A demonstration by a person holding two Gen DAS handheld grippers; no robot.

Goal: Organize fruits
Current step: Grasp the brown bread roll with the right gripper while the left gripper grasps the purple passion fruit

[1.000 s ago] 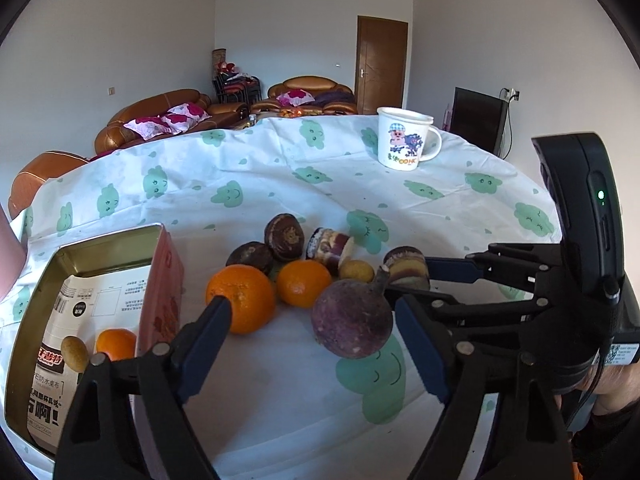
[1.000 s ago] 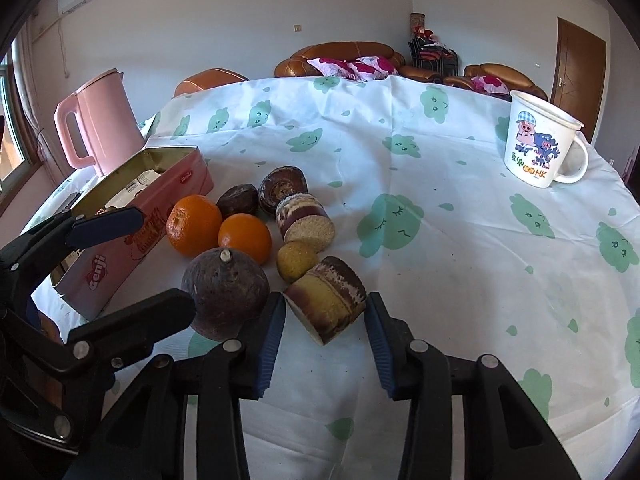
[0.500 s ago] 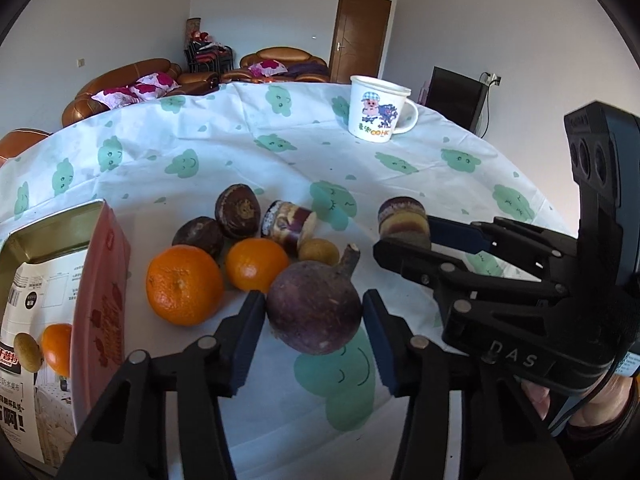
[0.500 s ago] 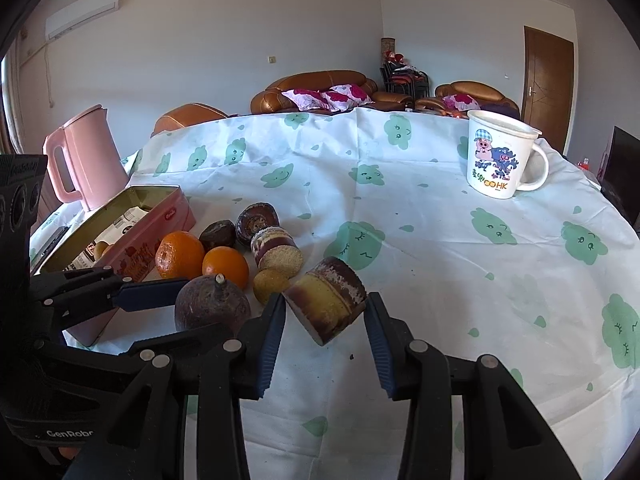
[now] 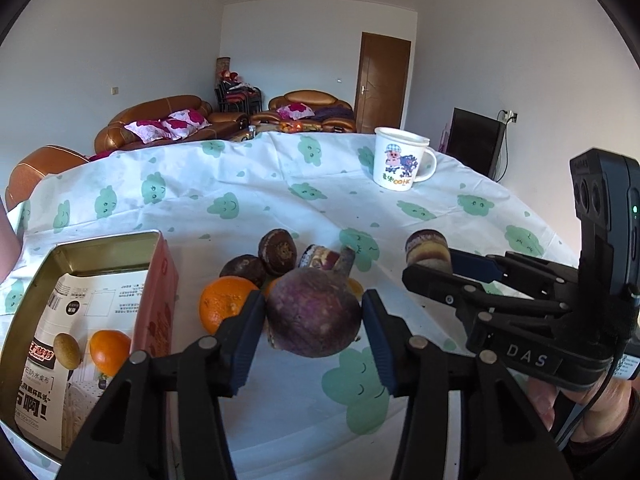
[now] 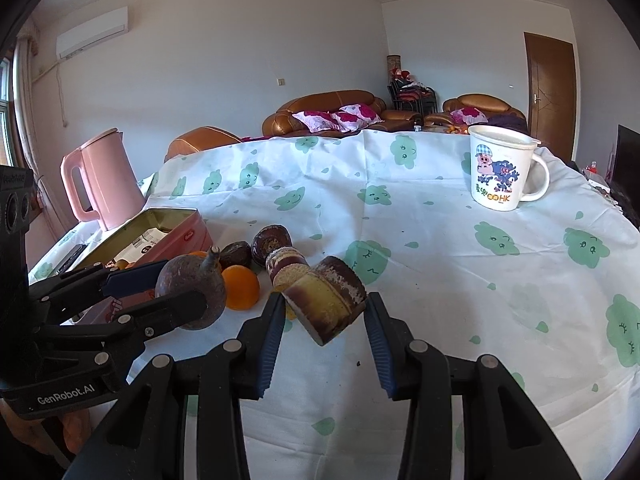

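left fingers (image 5: 314,316) clamp the purple fruit (image 5: 314,314); right fingers (image 6: 324,312) pinch the sugarcane chunk (image 6: 326,302).

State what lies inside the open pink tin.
Inside the pink tin: a printed packet, a small orange and a brownish kiwi-like fruit. The packet covers the tin's floor.

Left claw (image 5: 314,312) clamps a round purple fruit (image 5: 314,312), stem tilted up-right, clear of the worktop (image 5: 260,196). Right claw (image 5: 430,262) grips a brown-yellow cylindrical piece (image 5: 426,248). Open tin (image 5: 104,240) at left contains an orange (image 5: 109,351) and a kiwi (image 5: 66,350). White mug (image 5: 396,164) stands far right.
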